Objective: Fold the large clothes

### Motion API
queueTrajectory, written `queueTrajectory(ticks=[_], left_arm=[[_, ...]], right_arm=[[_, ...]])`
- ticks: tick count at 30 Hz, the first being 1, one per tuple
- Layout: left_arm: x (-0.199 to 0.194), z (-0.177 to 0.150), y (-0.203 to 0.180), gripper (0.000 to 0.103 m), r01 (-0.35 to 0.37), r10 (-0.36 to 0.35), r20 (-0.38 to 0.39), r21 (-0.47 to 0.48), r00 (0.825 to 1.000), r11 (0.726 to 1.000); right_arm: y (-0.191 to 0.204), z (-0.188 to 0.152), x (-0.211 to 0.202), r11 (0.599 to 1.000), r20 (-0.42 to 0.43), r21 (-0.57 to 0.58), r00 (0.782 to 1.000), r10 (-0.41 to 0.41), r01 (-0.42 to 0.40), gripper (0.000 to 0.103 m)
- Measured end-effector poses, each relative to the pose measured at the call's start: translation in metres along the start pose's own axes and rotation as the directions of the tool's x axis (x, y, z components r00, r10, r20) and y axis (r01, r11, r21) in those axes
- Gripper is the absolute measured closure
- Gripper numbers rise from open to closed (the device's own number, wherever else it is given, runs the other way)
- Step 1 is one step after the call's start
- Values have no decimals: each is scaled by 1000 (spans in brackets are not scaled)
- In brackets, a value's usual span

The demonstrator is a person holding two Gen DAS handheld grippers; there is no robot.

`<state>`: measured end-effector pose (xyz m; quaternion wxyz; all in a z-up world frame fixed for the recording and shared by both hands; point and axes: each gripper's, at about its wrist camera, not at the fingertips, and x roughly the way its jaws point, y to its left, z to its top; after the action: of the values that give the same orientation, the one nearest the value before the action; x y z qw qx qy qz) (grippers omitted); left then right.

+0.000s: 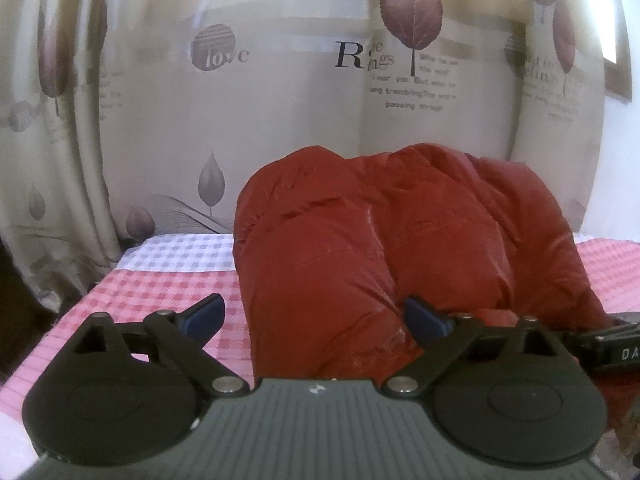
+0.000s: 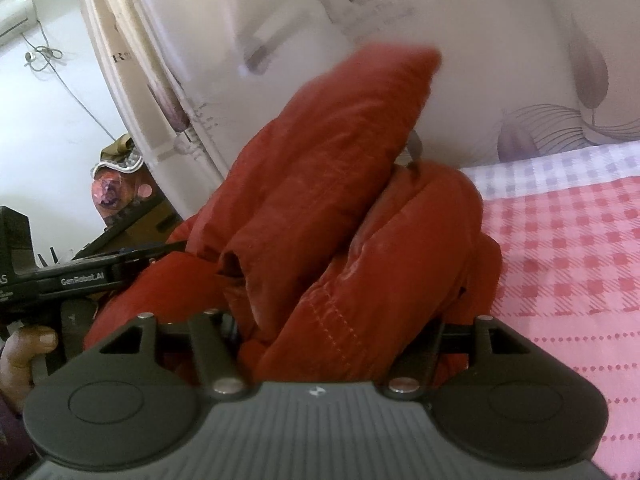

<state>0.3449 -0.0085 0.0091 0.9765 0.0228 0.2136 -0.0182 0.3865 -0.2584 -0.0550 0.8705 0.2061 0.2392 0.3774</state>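
A puffy red padded jacket [image 1: 400, 240] lies bunched on the pink checked bedsheet [image 1: 160, 292]. My left gripper [image 1: 316, 318] is open, its blue-padded fingers apart around the jacket's near edge. In the right wrist view the jacket [image 2: 340, 220] fills the middle, one thick fold lifted upward. My right gripper [image 2: 336, 332] has its fingers buried in the red fabric, apparently closed on a fold; the fingertips are hidden. The left gripper's body [image 2: 60, 280] shows at the left, held by a hand.
A cream curtain [image 1: 280, 100] printed with leaves and words hangs right behind the bed. The bed's left edge [image 1: 60, 320] drops to a dark floor. A white wall with a cable [image 2: 44, 56] and some clutter [image 2: 120, 184] show at the left of the right wrist view.
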Motion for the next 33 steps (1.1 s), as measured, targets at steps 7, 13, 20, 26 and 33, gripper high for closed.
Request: queueTrajectory(ticks=[7,13,20,26,33], left_arm=[[-8,0,0,0,-16,16,5,17,1000,1000],[-17,-3,1,0,-26,25,12,29,1000,999],[-31,-5,-1,0,-47,45,31,54,999,997],[-46,-12,-2,0,-76,73,60,40,995,996],[-80,-17,-16,0,-184,181,115,15,977,983]], right_arm=[[4,0,-1,999,1,11,999,-34,34,39],[8,1,-4,998,6,31,998,-59,58,35],[15,4,-9,995,7,41,996,-91,91,33],[26,5,-16,991,24,35,991,-133,132,32],[69,-7,-58,960,189,-37,945,-266,277,29]])
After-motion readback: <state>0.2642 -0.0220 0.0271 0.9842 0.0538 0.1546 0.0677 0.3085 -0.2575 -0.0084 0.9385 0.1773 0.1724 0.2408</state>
